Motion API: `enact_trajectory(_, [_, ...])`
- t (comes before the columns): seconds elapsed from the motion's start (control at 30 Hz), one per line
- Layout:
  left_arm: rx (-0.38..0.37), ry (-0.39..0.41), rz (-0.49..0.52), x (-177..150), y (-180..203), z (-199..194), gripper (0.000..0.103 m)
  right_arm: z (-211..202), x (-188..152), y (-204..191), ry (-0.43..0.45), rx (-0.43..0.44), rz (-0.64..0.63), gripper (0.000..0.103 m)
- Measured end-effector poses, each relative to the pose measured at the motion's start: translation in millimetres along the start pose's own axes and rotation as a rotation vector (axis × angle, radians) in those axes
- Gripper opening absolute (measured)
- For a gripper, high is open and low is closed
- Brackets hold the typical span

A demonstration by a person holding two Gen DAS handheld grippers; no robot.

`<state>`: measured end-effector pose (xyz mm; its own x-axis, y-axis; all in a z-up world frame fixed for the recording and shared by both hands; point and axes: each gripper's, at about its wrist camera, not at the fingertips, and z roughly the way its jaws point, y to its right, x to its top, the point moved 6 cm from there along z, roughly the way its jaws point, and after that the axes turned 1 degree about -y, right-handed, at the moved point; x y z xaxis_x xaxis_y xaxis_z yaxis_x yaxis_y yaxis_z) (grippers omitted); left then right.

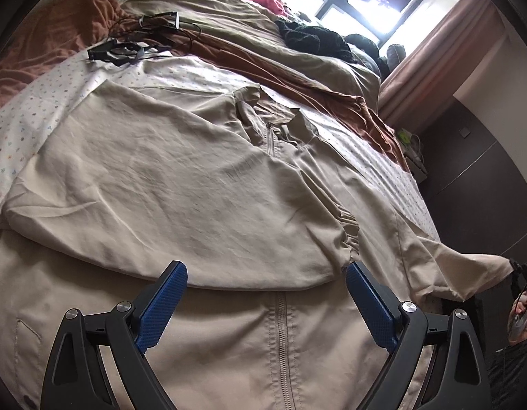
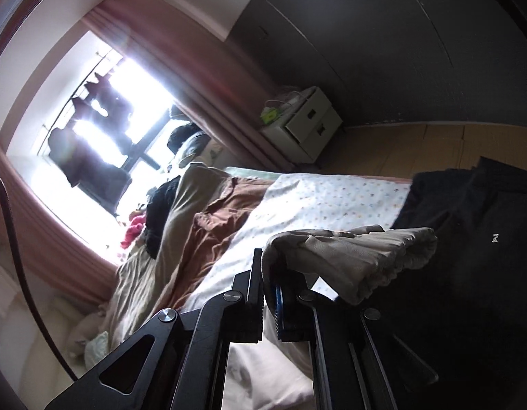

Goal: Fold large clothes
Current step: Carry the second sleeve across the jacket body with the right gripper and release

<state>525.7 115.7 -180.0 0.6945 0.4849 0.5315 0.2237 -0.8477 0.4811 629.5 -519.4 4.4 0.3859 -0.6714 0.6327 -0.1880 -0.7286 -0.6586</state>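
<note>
The beige zip jacket [image 1: 181,177] lies spread on the dotted bedsheet [image 1: 27,109], one sleeve already laid across its front, cuff just beyond the left gripper [image 1: 266,273], whose blue fingers [image 1: 167,294] stand wide apart, holding nothing. The right gripper [image 2: 268,266] has its fingers pressed together on the other sleeve's gathered cuff [image 2: 383,249], lifted off to the side, so the sleeve-folding step looks half done. Next, that sleeve should be carried over the zipper [image 1: 284,335] and laid flat. Ahead of the left fingers sit a brown blanket [image 1: 263,58] and what may be black device frames with cables [image 1: 126,44], clear of the fold.
</note>
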Motion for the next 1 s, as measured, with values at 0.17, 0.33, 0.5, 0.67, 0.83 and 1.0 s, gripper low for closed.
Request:
enact_trajectory(0.17, [-0.025,0.011,-0.034,7,-11,-12,0.095,-14,-1,-84,0.002,0.057,-0.102,0.006])
enact_trajectory(0.33, [-0.060,0.043,-0.076,15,-20,-28,0.095,-27,-10,-172,0.014,0.111,-0.224,0.006])
enact_trajectory(0.5, [-0.089,0.049,-0.106,21,-28,-37,0.095,-26,-41,-242,-0.016,0.166,-0.320,0.006])
enact_trajectory(0.67, [-0.110,0.056,-0.132,25,-36,-46,0.095,-9,-94,-289,-0.081,0.210,-0.396,0.006])
enact_trajectory(0.83, [-0.121,0.062,-0.155,29,-45,-54,0.095,14,-154,-314,-0.162,0.243,-0.456,0.006])
enact_trajectory(1.0, [-0.099,0.085,-0.206,32,-61,-60,0.095,38,-217,-326,-0.250,0.268,-0.500,0.006])
